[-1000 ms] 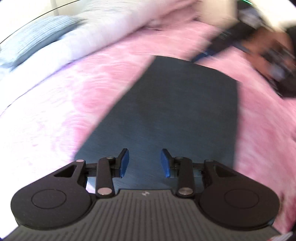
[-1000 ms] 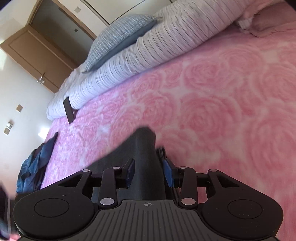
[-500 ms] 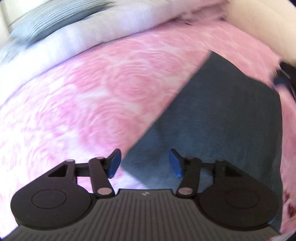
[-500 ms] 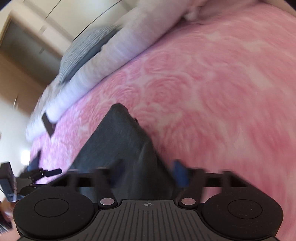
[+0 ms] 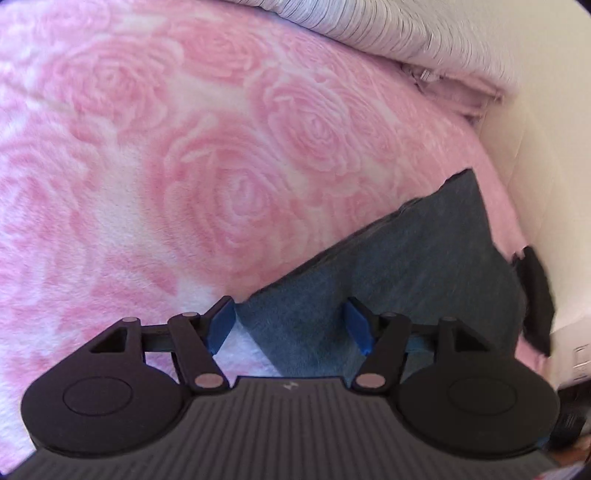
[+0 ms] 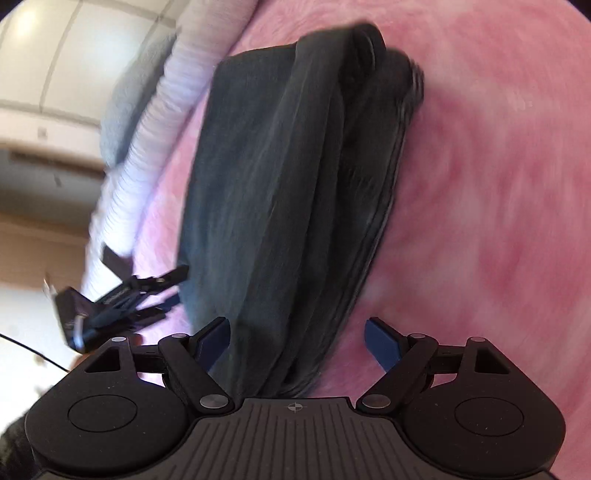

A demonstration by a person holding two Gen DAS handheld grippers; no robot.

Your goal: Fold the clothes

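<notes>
Left wrist view: left tongs [image 5: 290, 325] parted, just opened, near corner of dark grey folded garment [image 5: 406, 273] between blue pads, not pinched. Garment lies on pink rose-patterned fleece blanket [image 5: 184, 166] on bed. Right wrist view: right tongs [image 6: 297, 341] spread wide, just opened, garment [image 6: 288, 192] between, unclamped.

Dark grey-blue garment [image 5: 424, 266] on pink rose-patterned blanket [image 5: 184, 166]; white, thinly striped pillow [image 5: 388, 29]

I am working in a home bedroom. A pink rose-patterned blanket [image 5: 207, 177] covers the bed, with a white ribbed pillow [image 5: 399, 26] at one o'clock. Panelled wardrobe doors [image 6: 62, 55] stand at ten o'clock in the right wrist view.
</notes>
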